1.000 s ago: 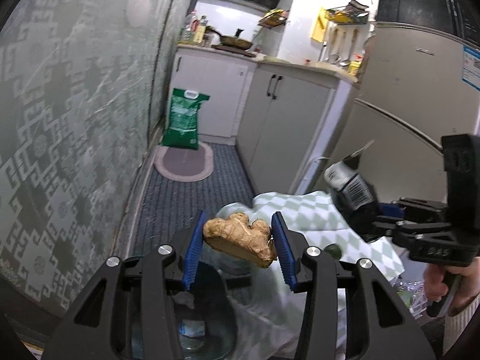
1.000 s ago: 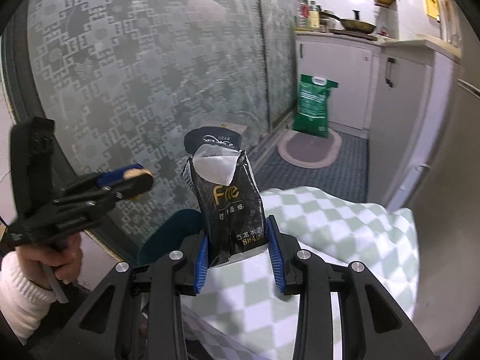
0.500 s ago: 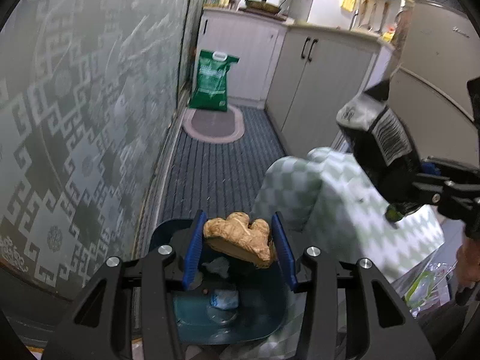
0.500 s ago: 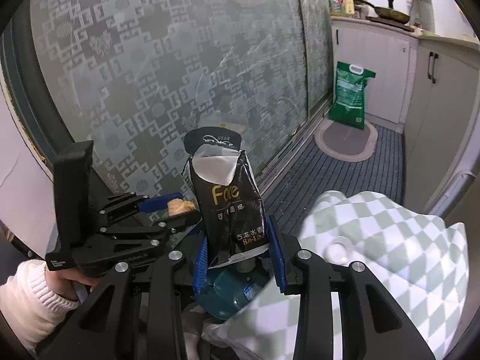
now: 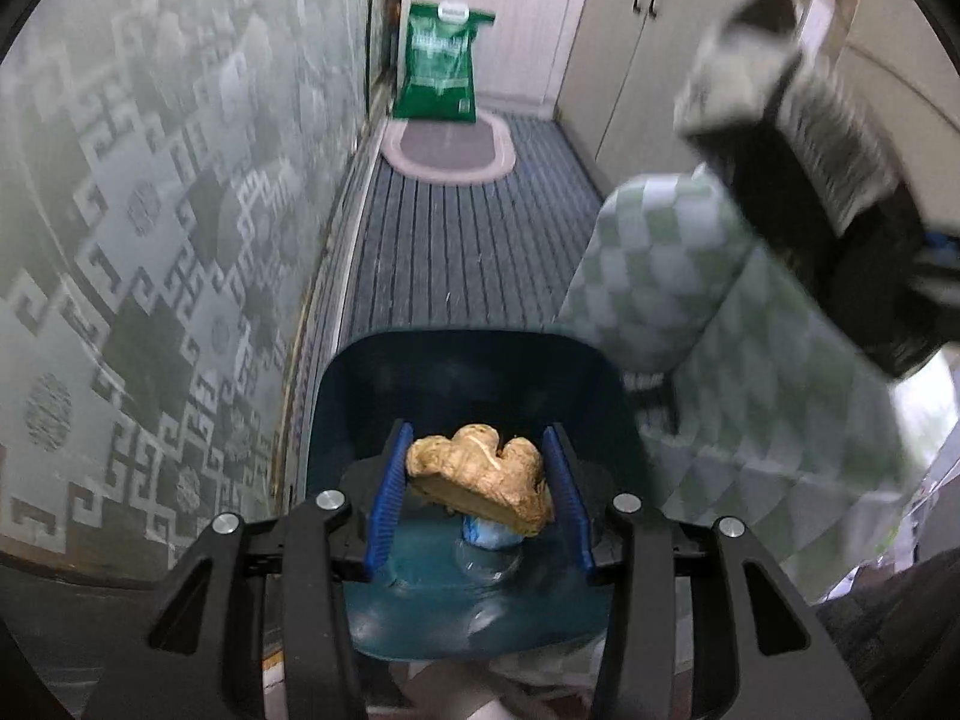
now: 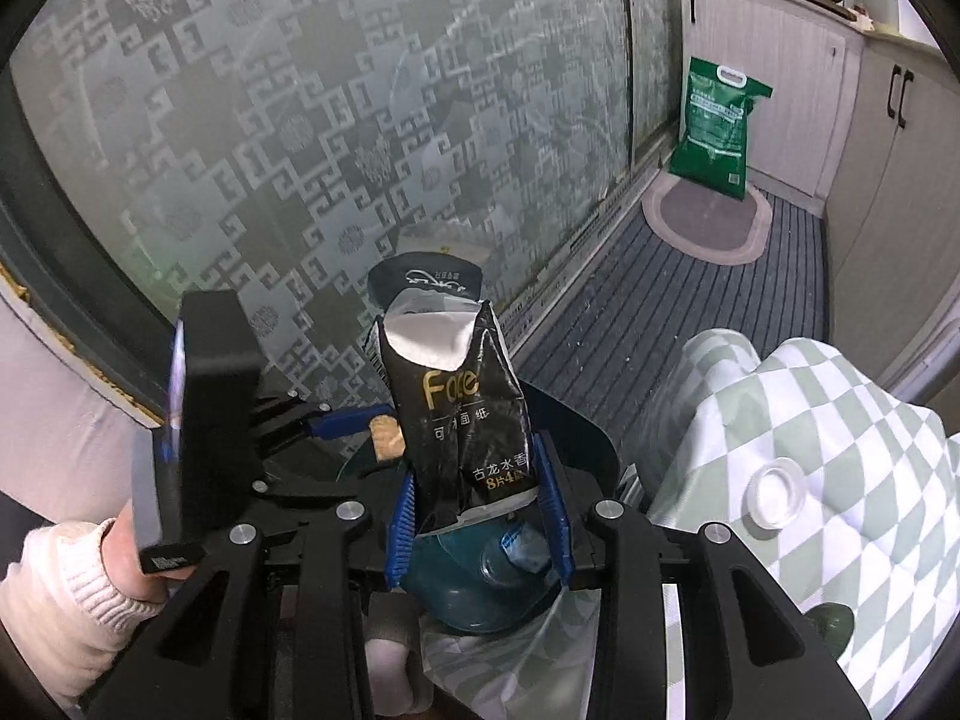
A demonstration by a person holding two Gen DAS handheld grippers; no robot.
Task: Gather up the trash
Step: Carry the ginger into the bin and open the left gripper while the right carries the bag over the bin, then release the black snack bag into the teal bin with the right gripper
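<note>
Kitchen floor, bin (image 5: 468, 360) | left jaws grip ginger (image 5: 480, 480) | right grip wrapper (image 6: 459, 414) (lettering right-view only)

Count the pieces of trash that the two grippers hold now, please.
2. The ginger piece is clamped in the left gripper; the black tissue packet is clamped in the right gripper, both above the bin.

Left gripper (image 5: 477, 495) with ginger (image 5: 480, 483) lowered over bin (image 5: 468, 360); right gripper (image 6: 477, 516) with tissue packet (image 6: 456, 414) swung above it.
</note>
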